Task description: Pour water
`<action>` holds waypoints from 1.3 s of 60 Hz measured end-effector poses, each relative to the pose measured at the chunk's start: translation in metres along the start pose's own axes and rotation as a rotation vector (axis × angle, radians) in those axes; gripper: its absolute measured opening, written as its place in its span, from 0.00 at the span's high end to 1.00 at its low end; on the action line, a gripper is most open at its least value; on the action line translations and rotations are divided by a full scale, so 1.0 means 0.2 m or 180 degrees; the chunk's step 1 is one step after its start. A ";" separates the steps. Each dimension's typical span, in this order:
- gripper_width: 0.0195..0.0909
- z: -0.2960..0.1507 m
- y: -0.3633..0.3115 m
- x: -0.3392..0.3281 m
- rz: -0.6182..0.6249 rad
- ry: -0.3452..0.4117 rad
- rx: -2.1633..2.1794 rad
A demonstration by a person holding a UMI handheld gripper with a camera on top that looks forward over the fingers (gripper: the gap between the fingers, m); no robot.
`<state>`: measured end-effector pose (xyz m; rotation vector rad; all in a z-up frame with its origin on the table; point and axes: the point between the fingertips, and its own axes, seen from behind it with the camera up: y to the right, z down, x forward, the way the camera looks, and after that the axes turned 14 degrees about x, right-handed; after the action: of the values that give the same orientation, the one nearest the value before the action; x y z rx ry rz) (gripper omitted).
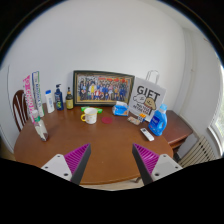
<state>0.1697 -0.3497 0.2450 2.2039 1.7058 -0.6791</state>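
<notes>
My gripper [112,160] is open above the near part of a round wooden table [100,145], its two fingers with magenta pads [76,158] spread wide and nothing between them. Well beyond the fingers, a yellowish-white mug [90,115] stands near the table's middle back. A blue cup on a saucer [120,109] sits further right. A blue bottle with a white cap [157,122] stands at the right. Nothing is held.
A framed group photo [102,88] and a white "GIFT" bag [146,96] lean against the wall. Bottles [58,97] and a tall box [33,92] stand at the back left. A chair [21,108] is left. A remote [147,133] lies right.
</notes>
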 end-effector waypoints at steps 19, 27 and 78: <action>0.07 0.22 -0.57 0.06 -0.0354 -0.0192 -0.0116; 0.07 0.34 -0.98 0.11 -0.0706 -0.0135 -0.0126; 0.56 0.60 -2.15 1.09 -0.1413 0.0324 -0.0160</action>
<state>-0.2240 -0.1116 0.0596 1.8654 2.2680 -0.6176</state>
